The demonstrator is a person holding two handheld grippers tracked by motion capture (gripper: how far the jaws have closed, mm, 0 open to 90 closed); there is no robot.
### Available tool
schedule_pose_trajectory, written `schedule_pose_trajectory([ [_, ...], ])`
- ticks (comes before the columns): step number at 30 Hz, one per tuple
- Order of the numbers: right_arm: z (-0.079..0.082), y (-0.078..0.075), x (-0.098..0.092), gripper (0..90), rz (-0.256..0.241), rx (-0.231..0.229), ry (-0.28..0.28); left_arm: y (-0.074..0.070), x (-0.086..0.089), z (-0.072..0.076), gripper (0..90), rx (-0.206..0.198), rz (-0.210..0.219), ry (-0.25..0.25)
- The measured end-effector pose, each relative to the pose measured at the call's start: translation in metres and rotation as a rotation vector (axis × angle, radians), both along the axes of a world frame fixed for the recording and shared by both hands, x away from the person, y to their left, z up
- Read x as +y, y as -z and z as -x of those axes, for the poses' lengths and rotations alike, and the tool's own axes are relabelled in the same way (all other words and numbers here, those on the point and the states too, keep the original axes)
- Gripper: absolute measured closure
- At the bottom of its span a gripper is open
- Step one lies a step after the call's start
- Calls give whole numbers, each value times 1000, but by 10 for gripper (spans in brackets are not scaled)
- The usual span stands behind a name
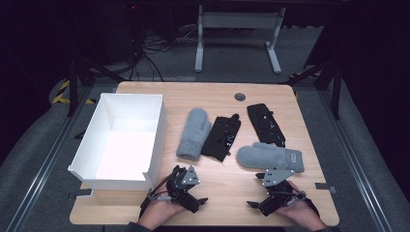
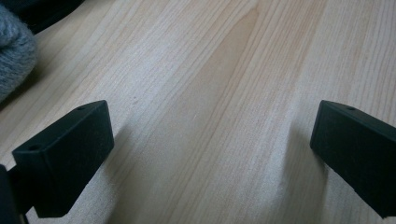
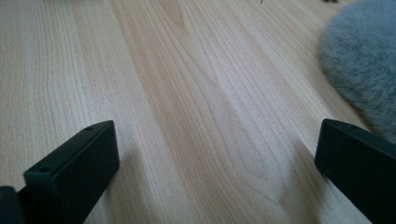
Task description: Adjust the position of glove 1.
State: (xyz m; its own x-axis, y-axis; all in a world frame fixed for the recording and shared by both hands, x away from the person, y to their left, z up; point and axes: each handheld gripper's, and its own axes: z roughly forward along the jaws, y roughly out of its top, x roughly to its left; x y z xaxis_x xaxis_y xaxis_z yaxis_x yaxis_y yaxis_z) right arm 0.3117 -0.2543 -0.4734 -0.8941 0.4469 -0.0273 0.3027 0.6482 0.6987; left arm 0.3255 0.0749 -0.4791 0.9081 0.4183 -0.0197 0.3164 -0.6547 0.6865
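High view: four gloves laid out mid-worktop, white box off to the left. Two fluffy grey mittens, one upright next to a black glove, other lying sideways just ahead of the right tongs. Second black glove further back. Left tongs parked near the box's front corner, right beside it. Both spread wide, nothing pinched, hovering low over bare wood in both gripper views.

Handling guess: mittens prob v light, soft, squashy, zero breakage risk, but fleece compresses so need a deep bite. Best grab likely the cuff or mid-palm, not the thumb, else flops. Sideways mitten closest to the right tongs, upright one's edge near the left. Black gloves look thin and flat, harder to get under, so pinch a raised fold.
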Motion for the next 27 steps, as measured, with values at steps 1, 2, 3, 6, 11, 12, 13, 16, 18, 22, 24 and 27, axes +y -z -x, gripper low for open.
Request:
schedule_pose_trajectory([
  [1,0,0,0,0,0,0,0,0,0,0,0,0,0,0],
  [2,1,0,0,1,0,2,-1,0,0,0,0,0,0,1],
  [3,1,-1,-1,8,1,5,1,0,0,0,1,0,3,1],
  [6,1,-4,-2,60,0,24,-3,0,0,0,3,2,2,0],
  [11,-1,-19,-10,187,-23,14,7,0,0,-2,3,-1,5,-2],
  [12,-2,-22,-12,197,-29,8,16,0,0,-2,4,0,4,-3],
  [13,-2,-22,-12,197,-29,8,16,0,0,-2,3,0,4,-3],
  [16,-8,-35,-24,232,-59,-23,73,0,0,-2,2,-5,0,-1],
  [18,-10,-40,-31,244,-72,-39,91,0,0,-2,1,-6,0,-1],
  [22,-15,-46,-40,249,-87,-55,127,0,0,-3,2,0,1,-1],
  [24,-20,-49,-47,250,-93,-66,154,0,0,-3,2,-6,1,-1],
  [27,-28,-53,-54,251,-89,-80,179,0,0,-3,2,-1,1,-2],
])
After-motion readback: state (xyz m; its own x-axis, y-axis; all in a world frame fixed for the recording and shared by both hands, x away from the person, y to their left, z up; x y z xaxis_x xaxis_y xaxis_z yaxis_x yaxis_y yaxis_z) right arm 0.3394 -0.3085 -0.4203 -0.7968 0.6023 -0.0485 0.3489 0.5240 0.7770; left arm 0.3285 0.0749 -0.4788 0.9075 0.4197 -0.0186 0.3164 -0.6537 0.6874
